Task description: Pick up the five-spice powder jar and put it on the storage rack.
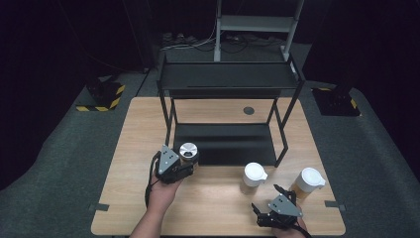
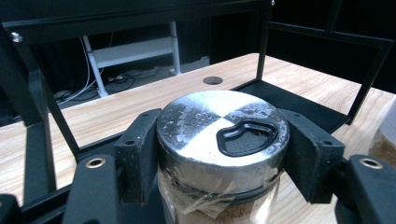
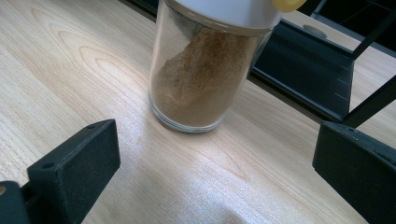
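Note:
A clear jar [image 2: 223,135] with a silver metal lid and brown powder inside sits between the black jaws of my left gripper [image 2: 224,158], which is shut on it just below the lid. In the high view the left gripper [image 1: 184,163] holds this jar [image 1: 188,151] at the front left corner of the black rack's lower shelf [image 1: 225,144]. My right gripper [image 1: 266,198] is near the table's front edge, open and holding nothing. Its view looks at a white-lidded jar [image 3: 205,70] of brown powder standing on the table beyond the gripper [image 3: 215,158].
Two white-lidded jars [image 1: 253,177] [image 1: 308,182] stand on the wooden table [image 1: 138,148] in front of the rack's right side. The rack's upper shelf [image 1: 228,77] is bare. A round grommet [image 1: 248,110] lies at the table's back.

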`<state>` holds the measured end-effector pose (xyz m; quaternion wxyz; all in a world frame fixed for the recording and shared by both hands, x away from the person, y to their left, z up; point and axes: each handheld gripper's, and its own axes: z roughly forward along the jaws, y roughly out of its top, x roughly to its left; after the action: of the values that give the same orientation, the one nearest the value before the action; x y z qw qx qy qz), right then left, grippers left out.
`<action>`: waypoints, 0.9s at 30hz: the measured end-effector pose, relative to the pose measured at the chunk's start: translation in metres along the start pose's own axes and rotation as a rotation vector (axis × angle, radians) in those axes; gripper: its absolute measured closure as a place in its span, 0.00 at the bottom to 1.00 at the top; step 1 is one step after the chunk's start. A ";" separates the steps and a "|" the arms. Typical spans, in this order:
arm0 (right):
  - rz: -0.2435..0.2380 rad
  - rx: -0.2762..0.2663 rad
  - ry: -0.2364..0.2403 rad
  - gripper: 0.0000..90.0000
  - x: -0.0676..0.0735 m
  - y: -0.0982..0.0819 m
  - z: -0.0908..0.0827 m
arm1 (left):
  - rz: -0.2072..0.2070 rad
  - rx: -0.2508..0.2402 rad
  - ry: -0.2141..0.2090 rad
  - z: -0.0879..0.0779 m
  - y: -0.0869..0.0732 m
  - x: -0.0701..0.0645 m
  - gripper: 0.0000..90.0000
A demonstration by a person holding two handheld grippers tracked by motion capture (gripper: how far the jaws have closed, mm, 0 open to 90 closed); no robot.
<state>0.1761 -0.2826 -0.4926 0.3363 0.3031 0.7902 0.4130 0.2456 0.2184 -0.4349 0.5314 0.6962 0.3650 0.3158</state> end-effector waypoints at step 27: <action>0.006 -0.002 0.003 0.00 -0.001 0.000 0.000 | 0.002 0.031 -0.003 0.044 0.018 0.001 0.38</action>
<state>0.1764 -0.2837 -0.4926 0.3340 0.3046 0.7894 0.4154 0.2857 0.1936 -0.4281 0.5208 0.7052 0.3681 0.3098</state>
